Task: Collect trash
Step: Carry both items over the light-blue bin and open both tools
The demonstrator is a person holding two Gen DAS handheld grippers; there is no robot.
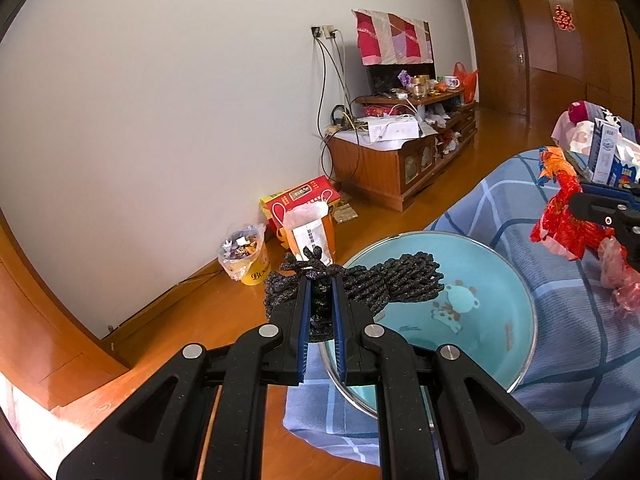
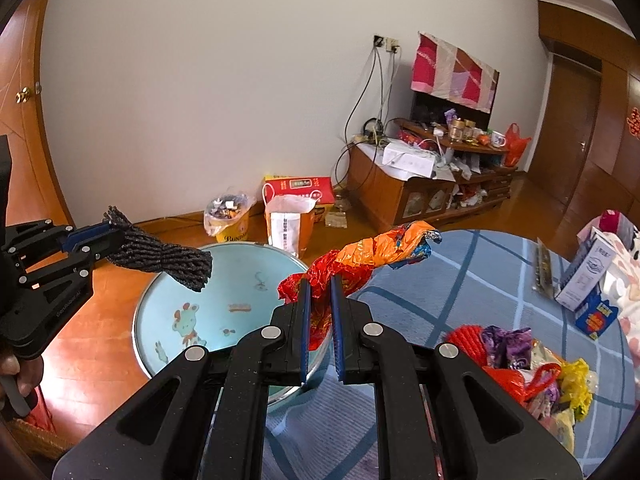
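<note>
My left gripper [image 1: 320, 280] is shut on a bundle of dark braided rope [image 1: 392, 284] and holds it above a light blue basin [image 1: 492, 344]. In the right wrist view the same gripper [image 2: 108, 236] holds the rope [image 2: 168, 260] over the basin's [image 2: 224, 280] left side. My right gripper [image 2: 319, 280] is shut on a crumpled red and orange foil wrapper [image 2: 372, 252], held over the basin's right rim. That wrapper [image 1: 560, 216] shows at the right of the left wrist view.
The basin sits on a blue checked cloth [image 2: 460, 280]. A pile of wrappers and bags [image 2: 532, 364] lies on the cloth at right, with a milk carton [image 2: 588, 276] behind. On the floor by the wall stand a lined yellow bucket [image 2: 228, 216], paper bag [image 2: 286, 224] and wooden cabinet [image 2: 400, 192].
</note>
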